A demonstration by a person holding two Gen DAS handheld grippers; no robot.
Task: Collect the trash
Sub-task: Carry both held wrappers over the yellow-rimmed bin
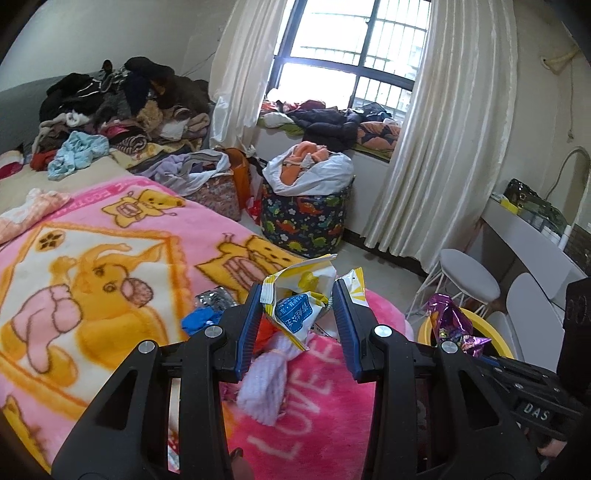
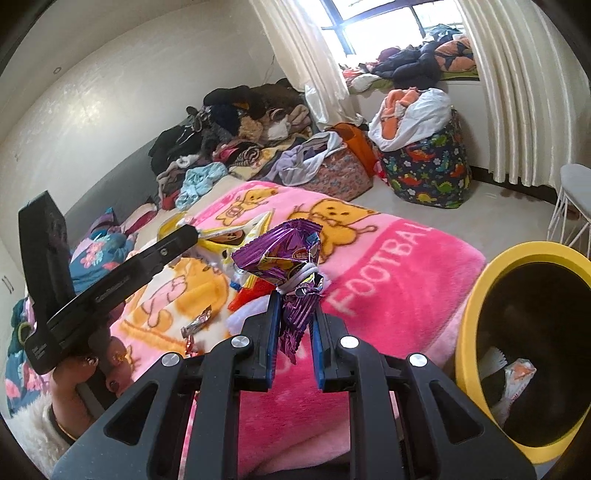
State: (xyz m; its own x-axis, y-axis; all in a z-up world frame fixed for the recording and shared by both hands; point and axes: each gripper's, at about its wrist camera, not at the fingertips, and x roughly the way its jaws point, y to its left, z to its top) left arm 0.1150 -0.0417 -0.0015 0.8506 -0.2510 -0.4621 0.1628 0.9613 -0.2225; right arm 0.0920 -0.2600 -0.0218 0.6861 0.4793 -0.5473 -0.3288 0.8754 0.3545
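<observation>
The left wrist camera is looking forward along the left tool (image 1: 297,295), close above the bed (image 1: 92,258), facing the window (image 1: 351,48). The right wrist camera is sitting just behind the right tool (image 2: 295,306), facing across the bed (image 2: 388,266) toward the same window (image 2: 388,22). Both views are sharing the bed, the dinosaur-print basket (image 1: 306,218) (image 2: 428,173) and the yellow bin (image 1: 484,325) (image 2: 476,295).
</observation>
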